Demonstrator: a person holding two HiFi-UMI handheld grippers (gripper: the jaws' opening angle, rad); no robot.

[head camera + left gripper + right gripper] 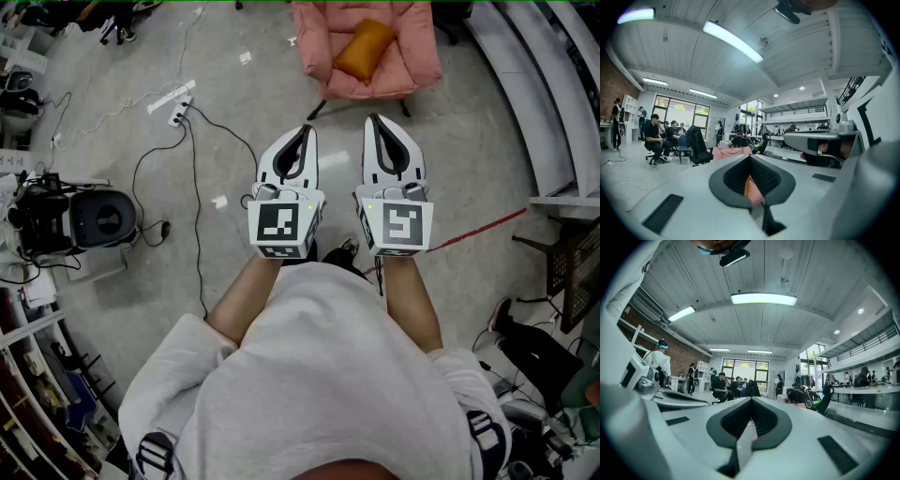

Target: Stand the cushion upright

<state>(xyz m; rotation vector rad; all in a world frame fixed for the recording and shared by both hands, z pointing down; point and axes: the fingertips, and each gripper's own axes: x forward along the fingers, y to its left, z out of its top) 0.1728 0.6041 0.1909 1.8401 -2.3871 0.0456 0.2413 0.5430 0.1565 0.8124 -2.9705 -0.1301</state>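
Approach | your left gripper (302, 136) and right gripper (377, 127) both clenched, empty | orange fabric cushion (364, 49) tilted at back edge of pink padded armchair (417, 52) | next: step closer, open jaws

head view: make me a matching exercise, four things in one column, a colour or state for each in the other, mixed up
Column one:
A. cushion
B. armchair
C. left gripper
D. sweatshirt

Column two:
1. pink
2. jaws shut, nothing held
3. pale grey
4. orange, on the chair seat

Pairs: A-4, B-1, C-2, D-3
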